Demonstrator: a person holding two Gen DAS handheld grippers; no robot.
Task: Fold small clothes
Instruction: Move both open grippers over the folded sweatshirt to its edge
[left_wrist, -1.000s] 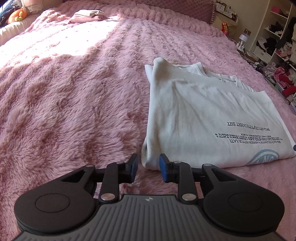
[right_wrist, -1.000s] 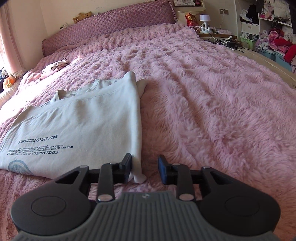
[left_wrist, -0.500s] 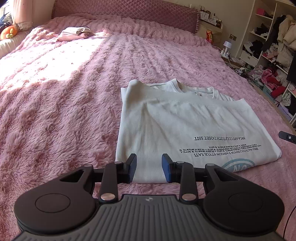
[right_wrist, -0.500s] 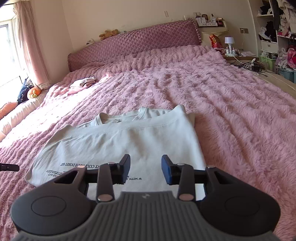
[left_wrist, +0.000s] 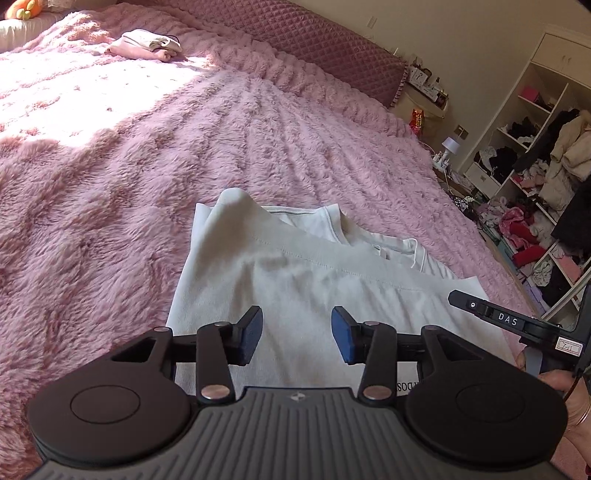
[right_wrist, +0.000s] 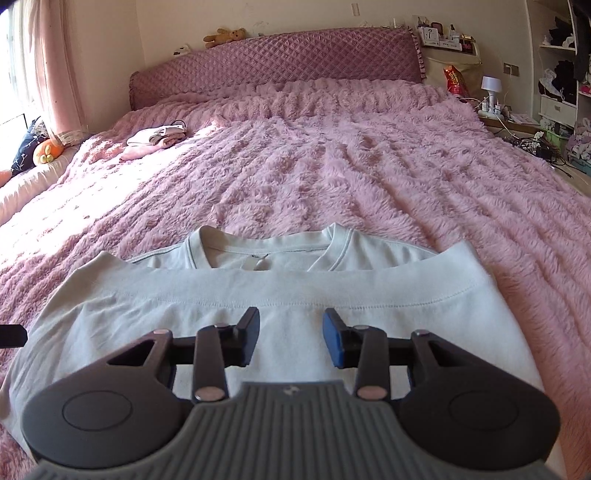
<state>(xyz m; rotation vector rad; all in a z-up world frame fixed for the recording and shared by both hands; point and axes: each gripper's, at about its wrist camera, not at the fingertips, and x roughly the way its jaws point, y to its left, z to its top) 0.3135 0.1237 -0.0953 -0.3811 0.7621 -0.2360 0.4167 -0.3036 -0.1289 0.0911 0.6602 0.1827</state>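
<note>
A white T-shirt (left_wrist: 295, 273) lies folded in half on the pink furry blanket (left_wrist: 110, 184), hem edge across the neckline (right_wrist: 258, 254). My left gripper (left_wrist: 297, 334) hovers over the shirt's left part; its jaws are opening, with nothing between them. My right gripper (right_wrist: 290, 338) hangs over the shirt (right_wrist: 332, 291) just short of the hem seam, open and empty. The left wrist view catches one of the right gripper's fingers (left_wrist: 506, 319) and a hand (left_wrist: 569, 384) at the right edge. A sliver of the left gripper's finger (right_wrist: 11, 335) shows at the right wrist view's left edge.
A small pile of folded clothes (right_wrist: 155, 136) rests far back on the blanket near the quilted headboard (right_wrist: 277, 62). An orange plush toy (right_wrist: 46, 149) sits at the far left. Shelves stuffed with clothes (left_wrist: 535, 166) and a bedside lamp (right_wrist: 489, 86) stand right of the bed.
Both grippers have left the shirt's near corners and swung inward over its middle. Their jaws stand wider than before, and the right gripper now shows in the left wrist view.
</note>
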